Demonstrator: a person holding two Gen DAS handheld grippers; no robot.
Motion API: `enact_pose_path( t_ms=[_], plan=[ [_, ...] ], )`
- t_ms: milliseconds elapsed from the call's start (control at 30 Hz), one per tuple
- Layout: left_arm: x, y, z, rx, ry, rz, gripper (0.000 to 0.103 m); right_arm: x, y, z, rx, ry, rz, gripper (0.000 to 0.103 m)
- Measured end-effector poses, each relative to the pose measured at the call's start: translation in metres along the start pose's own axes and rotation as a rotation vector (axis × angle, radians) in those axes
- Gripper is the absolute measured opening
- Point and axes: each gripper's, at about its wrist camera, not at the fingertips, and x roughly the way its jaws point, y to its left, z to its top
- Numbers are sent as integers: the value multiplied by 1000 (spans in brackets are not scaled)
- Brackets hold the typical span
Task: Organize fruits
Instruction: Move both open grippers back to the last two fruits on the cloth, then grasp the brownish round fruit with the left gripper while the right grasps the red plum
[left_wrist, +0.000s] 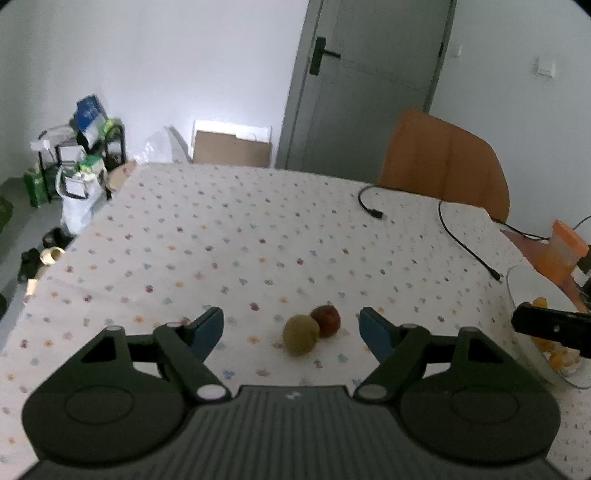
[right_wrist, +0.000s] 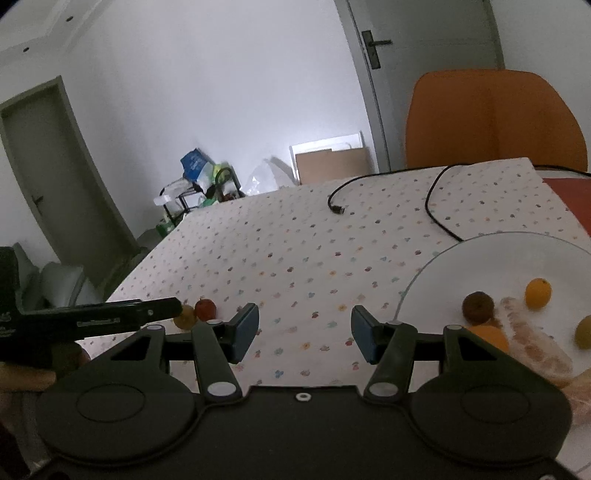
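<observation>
With both grippers open | green fruit (left_wrist: 300, 334) touching red fruit (left_wrist: 325, 320)

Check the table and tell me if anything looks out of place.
Two fruits, a green one and a red one, lie touching on the tablecloth, outside the bowl that holds the other fruit. Two loose black cables also trail across the cloth. Nothing looks spilled or damaged.

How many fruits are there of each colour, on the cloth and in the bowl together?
Green: 2, one on the cloth, one in the bowl
Red: 1
Brown: 1
Orange: 2
Total: 6 whole fruits
</observation>
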Motion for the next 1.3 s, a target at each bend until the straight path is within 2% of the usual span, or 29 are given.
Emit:
enact_pose_path(
  t_ms=[100,233,300,333,800,1300],
  plan=[
    [6,-2,0,12,9,-16,69,6,5,2,-15,11,9,56],
    [19,-2,-4,8,39,-31,49,14,12,5,-34,21,22,56],
    [25,-1,-6,7,59,-34,25,19,15,6,-40,30,28,56],
    [26,0,-7,4,63,-35,23,22,17,6,-44,35,31,56],
    [6,33,2,-21,34,27,23,63,52,18,-87,70,113,56],
    [-8,75,-3,-99,6,63,23,105,91,10,-173,142,127,53]
  ],
)
